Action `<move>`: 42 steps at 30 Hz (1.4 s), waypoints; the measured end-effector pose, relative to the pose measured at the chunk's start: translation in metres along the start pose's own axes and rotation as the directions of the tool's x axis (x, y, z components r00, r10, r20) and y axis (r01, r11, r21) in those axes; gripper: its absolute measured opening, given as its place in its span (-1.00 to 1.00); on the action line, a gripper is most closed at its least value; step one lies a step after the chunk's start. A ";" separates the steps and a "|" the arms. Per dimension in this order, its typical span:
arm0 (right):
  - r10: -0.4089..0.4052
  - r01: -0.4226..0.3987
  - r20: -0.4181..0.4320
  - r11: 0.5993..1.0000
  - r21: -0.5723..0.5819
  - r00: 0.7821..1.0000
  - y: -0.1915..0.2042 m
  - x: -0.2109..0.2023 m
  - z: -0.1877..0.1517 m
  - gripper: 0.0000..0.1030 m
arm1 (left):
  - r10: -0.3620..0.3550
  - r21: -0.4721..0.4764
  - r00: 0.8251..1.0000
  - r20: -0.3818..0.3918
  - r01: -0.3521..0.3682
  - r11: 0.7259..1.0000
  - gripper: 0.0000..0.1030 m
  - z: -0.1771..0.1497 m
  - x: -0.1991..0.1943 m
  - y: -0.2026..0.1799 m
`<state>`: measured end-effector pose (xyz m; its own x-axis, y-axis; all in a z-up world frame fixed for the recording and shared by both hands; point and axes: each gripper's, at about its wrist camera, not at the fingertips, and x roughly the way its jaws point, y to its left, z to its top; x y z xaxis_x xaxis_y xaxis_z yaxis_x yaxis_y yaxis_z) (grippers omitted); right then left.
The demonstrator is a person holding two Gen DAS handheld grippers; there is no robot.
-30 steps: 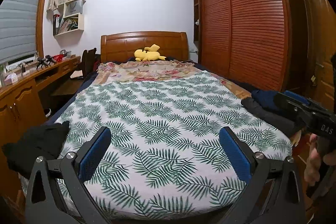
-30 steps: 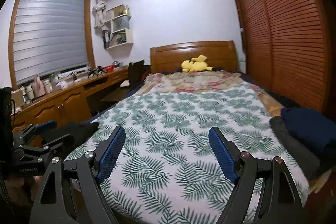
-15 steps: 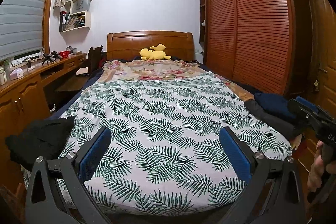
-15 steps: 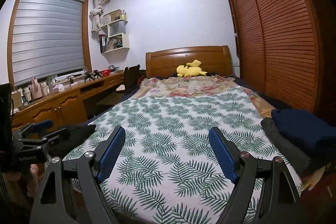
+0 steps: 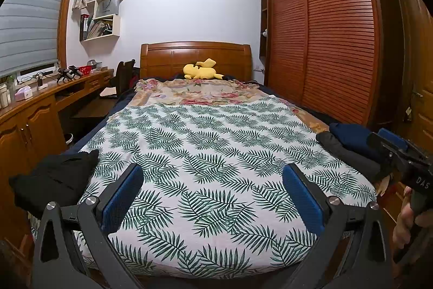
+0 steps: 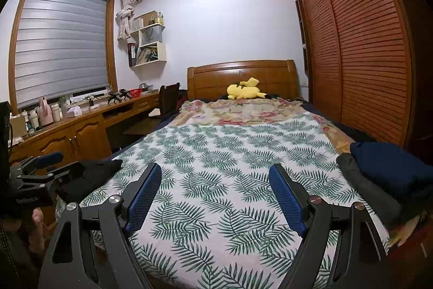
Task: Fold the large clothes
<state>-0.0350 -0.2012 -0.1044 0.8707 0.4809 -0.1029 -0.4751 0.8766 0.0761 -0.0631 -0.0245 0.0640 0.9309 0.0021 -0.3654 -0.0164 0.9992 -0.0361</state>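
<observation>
A bed with a white, green-leaf sheet [image 5: 211,153] fills both views. A crumpled black garment [image 5: 54,178] lies at the bed's near left corner, also in the right wrist view [image 6: 86,175]. Folded dark grey [image 5: 349,153] and navy [image 5: 349,136] clothes are stacked at the near right edge, also in the right wrist view [image 6: 389,167]. My left gripper [image 5: 212,178] is open and empty above the bed's foot. My right gripper [image 6: 215,176] is open and empty too. Each gripper shows at the edge of the other's view: the right [image 5: 389,148], the left [image 6: 51,164].
A yellow plush toy [image 5: 201,71] lies by the wooden headboard [image 5: 194,56] on a floral blanket [image 5: 197,92]. A wooden desk with cabinets [image 5: 29,121] runs along the left wall under a window. A slatted wardrobe [image 5: 324,45] stands on the right.
Both grippers have drawn back and tilted up a little, so the bed sits lower and farther in the views. Both stay open and empty.
</observation>
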 end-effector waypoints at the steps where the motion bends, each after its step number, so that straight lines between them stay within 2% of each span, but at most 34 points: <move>1: 0.000 0.000 0.000 1.000 -0.001 1.000 -0.001 0.000 0.001 0.61 | 0.000 0.001 1.000 -0.001 0.000 1.000 0.99 0.000 0.000 0.000; 42: 0.004 -0.004 0.001 1.000 -0.007 1.000 -0.004 -0.005 0.003 0.61 | 0.003 0.004 1.000 0.004 -0.003 1.000 0.99 -0.001 -0.003 0.005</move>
<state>-0.0373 -0.2071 -0.1014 0.8688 0.4847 -0.1018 -0.4798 0.8746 0.0691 -0.0659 -0.0197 0.0641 0.9323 0.0054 -0.3616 -0.0180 0.9993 -0.0313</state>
